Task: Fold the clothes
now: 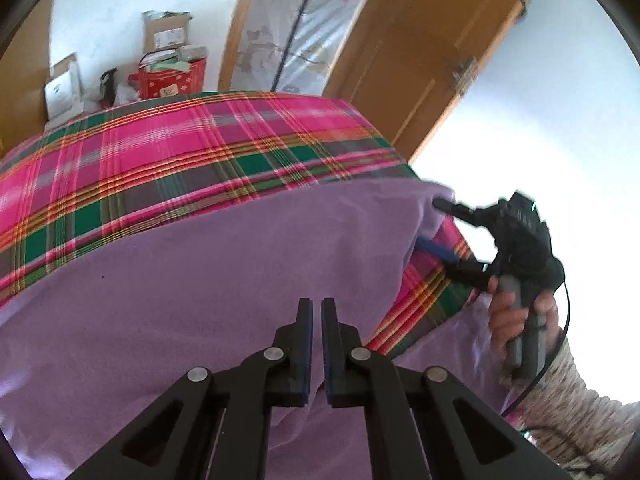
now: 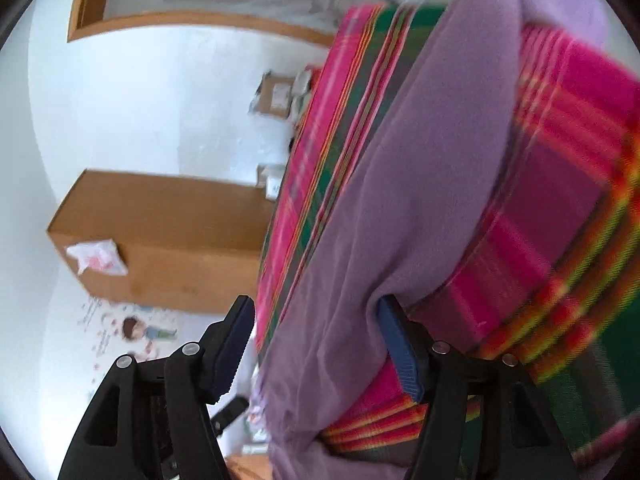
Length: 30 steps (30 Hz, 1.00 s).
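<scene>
Writing: none readable.
Cloth: soft lilac fleece garment (image 1: 224, 264) on pink-green plaid woven bedspread (image 1: 168, 152).
Left gripper (image 1: 317, 312): jaws nearly closed, pinching nothing.
Right gripper (image 2: 316, 340): jaws wide, straddling the fleece edge.

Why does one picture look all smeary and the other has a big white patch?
Right wrist view: the plaid bedsheet is smeared by motion blur, worst at the right edge, while the right gripper stays sharp. Left wrist view: mostly crisp, but the wall behind the right gripper is blown out to plain white. Both views: the fisheye lens bends straight edges, like the wooden door.
</scene>
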Each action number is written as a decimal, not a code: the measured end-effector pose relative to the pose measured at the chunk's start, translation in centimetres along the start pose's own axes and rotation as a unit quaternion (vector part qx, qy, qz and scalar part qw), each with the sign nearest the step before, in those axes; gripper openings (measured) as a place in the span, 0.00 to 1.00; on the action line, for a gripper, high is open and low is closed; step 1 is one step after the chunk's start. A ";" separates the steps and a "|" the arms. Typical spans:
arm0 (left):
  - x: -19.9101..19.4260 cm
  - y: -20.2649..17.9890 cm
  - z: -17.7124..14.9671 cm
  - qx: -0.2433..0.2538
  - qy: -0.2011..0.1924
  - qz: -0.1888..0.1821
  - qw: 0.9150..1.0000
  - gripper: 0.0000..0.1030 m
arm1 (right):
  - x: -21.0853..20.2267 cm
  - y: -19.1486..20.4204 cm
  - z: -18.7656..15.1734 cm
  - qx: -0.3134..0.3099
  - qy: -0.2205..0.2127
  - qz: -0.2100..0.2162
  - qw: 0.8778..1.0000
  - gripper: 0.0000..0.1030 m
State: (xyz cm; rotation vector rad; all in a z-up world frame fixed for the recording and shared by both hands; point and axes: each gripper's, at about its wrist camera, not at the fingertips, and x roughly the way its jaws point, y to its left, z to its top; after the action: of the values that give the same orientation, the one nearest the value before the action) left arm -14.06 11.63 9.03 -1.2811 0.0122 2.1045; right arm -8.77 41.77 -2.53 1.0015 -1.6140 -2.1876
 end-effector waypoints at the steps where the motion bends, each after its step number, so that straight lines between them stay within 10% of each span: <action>1: 0.4 -0.3 -0.2 0.007 0.008 0.001 1.000 0.05 | -0.5 0.1 0.1 -0.011 -0.015 -0.012 1.000 0.64; 13: 5.0 -3.9 -2.6 0.097 0.059 0.054 0.992 0.22 | -6.4 -0.6 4.0 -0.061 -0.138 -0.181 0.972 0.64; 27: 7.7 -7.5 -3.3 0.184 0.074 0.117 0.973 0.30 | -6.2 -1.3 8.2 -0.122 -0.106 -0.226 0.961 0.60; 30: 8.2 -7.5 -3.1 0.186 0.074 0.136 0.970 0.30 | -5.6 -1.3 8.8 -0.137 -0.108 -0.254 0.951 0.46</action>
State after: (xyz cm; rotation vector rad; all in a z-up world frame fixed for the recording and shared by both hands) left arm -10.03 20.86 3.30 -1.2539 0.6503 2.0919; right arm -10.09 51.93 -0.19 1.2301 -1.1621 -2.8513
